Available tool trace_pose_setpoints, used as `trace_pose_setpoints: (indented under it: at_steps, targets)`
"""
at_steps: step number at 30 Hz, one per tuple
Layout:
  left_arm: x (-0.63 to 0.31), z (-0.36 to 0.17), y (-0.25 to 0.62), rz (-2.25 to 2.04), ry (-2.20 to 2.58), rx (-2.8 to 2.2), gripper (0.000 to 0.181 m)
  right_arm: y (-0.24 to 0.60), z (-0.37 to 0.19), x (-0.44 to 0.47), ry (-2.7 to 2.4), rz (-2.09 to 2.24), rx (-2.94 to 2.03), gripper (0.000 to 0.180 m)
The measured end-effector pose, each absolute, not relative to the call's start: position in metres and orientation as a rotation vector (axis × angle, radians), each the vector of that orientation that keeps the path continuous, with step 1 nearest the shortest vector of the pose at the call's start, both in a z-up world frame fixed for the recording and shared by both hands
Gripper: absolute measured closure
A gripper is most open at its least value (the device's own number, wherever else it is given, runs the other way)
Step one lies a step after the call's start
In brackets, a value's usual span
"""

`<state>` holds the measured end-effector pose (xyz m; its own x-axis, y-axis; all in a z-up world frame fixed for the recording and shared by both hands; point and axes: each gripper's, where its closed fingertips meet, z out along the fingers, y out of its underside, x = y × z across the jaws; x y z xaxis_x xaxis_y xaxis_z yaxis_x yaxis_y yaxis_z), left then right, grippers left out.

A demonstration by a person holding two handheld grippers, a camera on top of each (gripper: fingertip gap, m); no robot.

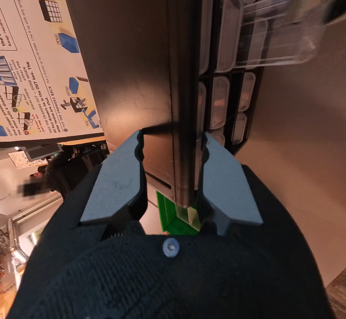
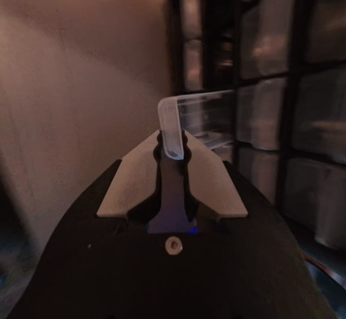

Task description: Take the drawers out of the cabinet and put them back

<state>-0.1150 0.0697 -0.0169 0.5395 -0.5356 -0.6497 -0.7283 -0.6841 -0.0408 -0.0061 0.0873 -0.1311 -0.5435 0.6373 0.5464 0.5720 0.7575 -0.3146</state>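
A black cabinet [image 1: 131,47] with several clear drawers fills the left wrist view. My left gripper [image 1: 171,141] is open and straddles the cabinet's front corner edge, one finger on the outer panel, the other by the drawer fronts. My right gripper [image 2: 171,141] is shut on the front lip of a clear drawer [image 2: 204,115], which sticks partly out of the cabinet [image 2: 262,57]. In the left wrist view the same drawer [image 1: 271,43] juts out at the upper right, with the right gripper [image 1: 318,10] blurred at its end.
An instruction poster [image 1: 37,57] stands behind the cabinet on the left. A green block [image 1: 177,221] sits under my left gripper. The tan table surface [image 1: 299,160] lies in front of the drawers. People show far off at the left.
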Motion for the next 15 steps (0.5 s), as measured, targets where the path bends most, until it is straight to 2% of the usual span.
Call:
trace_pose_setpoints:
  at_steps: [2, 5, 10, 12, 14, 15]
  targets:
    - [-0.115, -0.017, 0.07, 0.88, 1.038, -2.468, 0.12, 0.1, -0.132, -0.017, -2.19, 0.114, -0.939, 0.159]
    - [-0.115, -0.017, 0.07, 0.875, 1.029, -2.461, 0.12, 0.09, -0.125, -0.012, -2.171, 0.244, -0.976, 0.134]
    - [-0.115, -0.017, 0.07, 0.877, 1.04, -2.467, 0.12, 0.071, -0.095, 0.007, -2.117, 0.46, -0.942, 0.125]
    - [-0.114, -0.017, 0.07, 0.874, 1.041, -2.469, 0.12, 0.042, -0.09, 0.016, -2.179, 0.68, -0.878, 0.134]
    - [-0.115, -0.017, 0.07, 0.875, 1.038, -2.467, 0.12, 0.011, -0.094, 0.03, -2.299, 0.882, -0.759, 0.166]
    - [-0.114, -0.017, 0.07, 0.875, 1.035, -2.466, 0.12, 0.001, -0.098, 0.035, -2.346, 0.949, -0.7, 0.173]
